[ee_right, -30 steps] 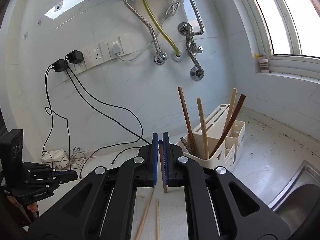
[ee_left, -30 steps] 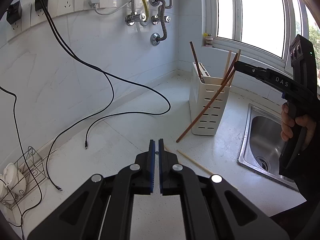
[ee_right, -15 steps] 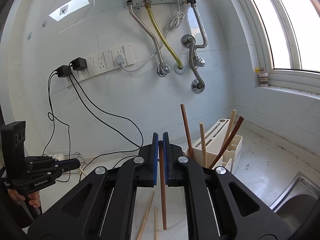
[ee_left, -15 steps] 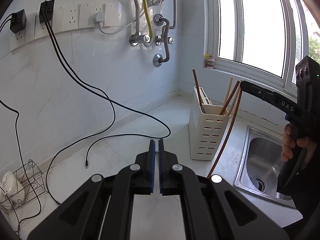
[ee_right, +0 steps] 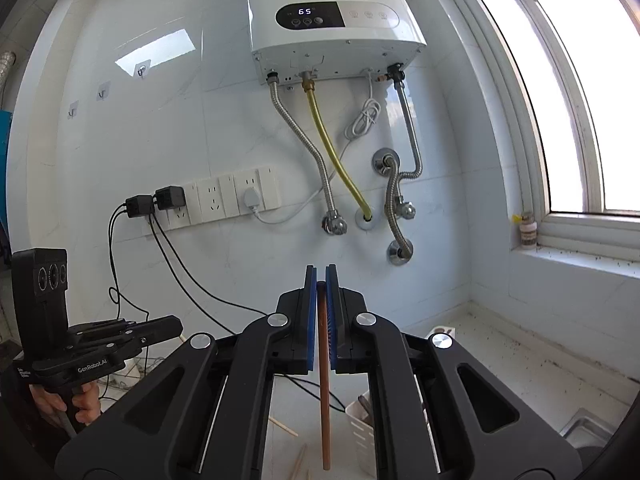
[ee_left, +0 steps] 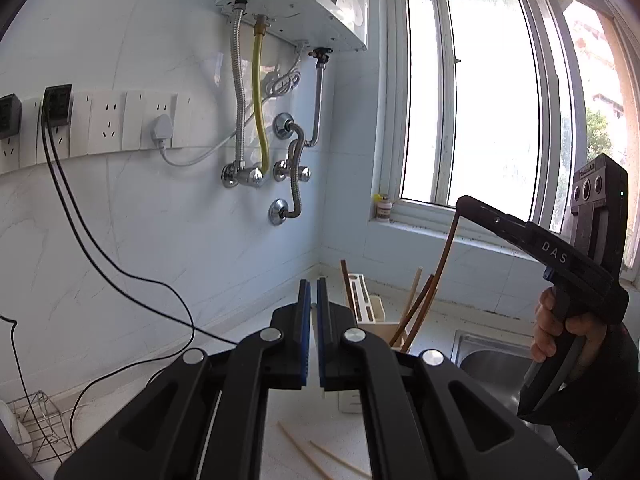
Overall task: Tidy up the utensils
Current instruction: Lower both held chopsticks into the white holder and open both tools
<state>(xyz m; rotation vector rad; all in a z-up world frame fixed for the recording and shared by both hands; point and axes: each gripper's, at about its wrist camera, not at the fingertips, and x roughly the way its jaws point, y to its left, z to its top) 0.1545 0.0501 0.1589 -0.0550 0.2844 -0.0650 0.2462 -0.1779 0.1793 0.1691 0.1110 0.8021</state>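
Observation:
My right gripper (ee_right: 321, 276) is shut on a brown chopstick (ee_right: 324, 412) that hangs straight down from its pads. In the left wrist view the right gripper (ee_left: 462, 202) holds that chopstick (ee_left: 440, 264) high over the white utensil holder (ee_left: 376, 316), its lower end among several chopsticks standing in the holder. My left gripper (ee_left: 313, 286) is shut and empty, raised above the counter left of the holder. Two pale chopsticks (ee_left: 316, 454) lie on the counter below it. The holder's rim (ee_right: 362, 412) shows beneath my right gripper.
A steel sink (ee_left: 488, 360) lies right of the holder. Black cables (ee_left: 120, 276) run from wall sockets down onto the counter. A wire rack (ee_left: 40, 424) stands at the far left. A water heater (ee_right: 332, 36) with pipes hangs on the wall; a window is on the right.
Both grippers have risen. The right gripper lifted the brown chopstick off the counter, swung it upright and brought it over the holder.

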